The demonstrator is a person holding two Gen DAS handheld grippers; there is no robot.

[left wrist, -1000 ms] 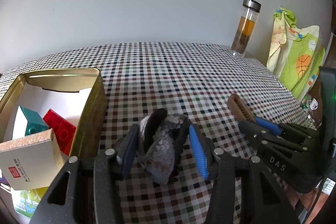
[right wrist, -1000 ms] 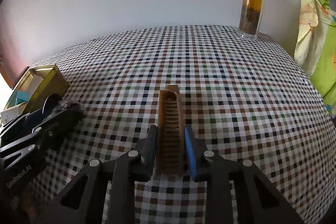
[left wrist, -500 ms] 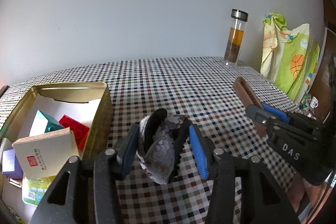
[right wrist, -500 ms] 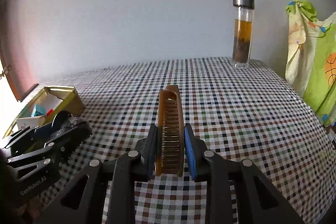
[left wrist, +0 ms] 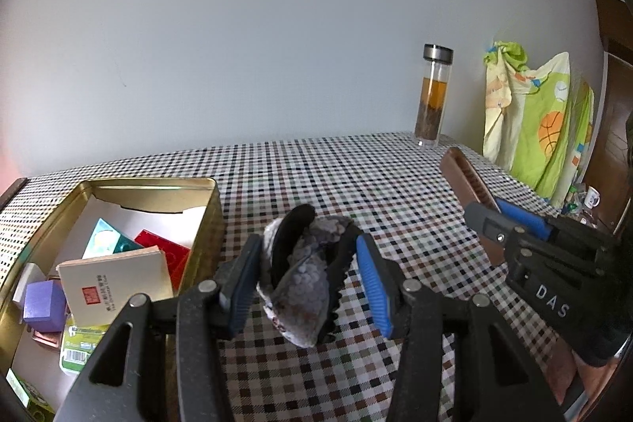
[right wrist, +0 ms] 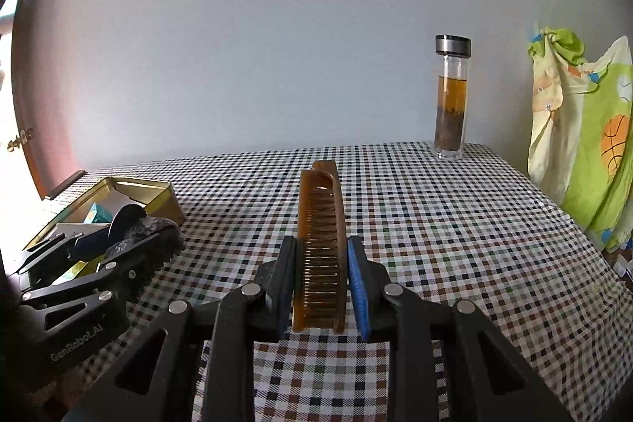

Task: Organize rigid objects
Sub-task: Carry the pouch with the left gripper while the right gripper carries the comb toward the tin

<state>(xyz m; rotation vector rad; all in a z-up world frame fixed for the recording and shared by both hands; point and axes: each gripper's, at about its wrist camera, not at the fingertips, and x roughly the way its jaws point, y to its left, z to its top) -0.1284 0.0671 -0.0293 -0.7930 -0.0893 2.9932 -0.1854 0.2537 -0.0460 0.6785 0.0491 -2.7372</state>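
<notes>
A grey hair clip [left wrist: 302, 277] is clamped between the left gripper [left wrist: 308, 281] jaws right of the tin [left wrist: 205, 220], while a brown comb [right wrist: 320, 252] is pinched lengthwise in the closed right gripper [right wrist: 321, 287].

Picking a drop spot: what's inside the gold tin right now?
The gold tin holds a beige booklet, a red brick, a teal box, a purple cube and a green packet. Whatever lies beneath the booklet is covered.
</notes>
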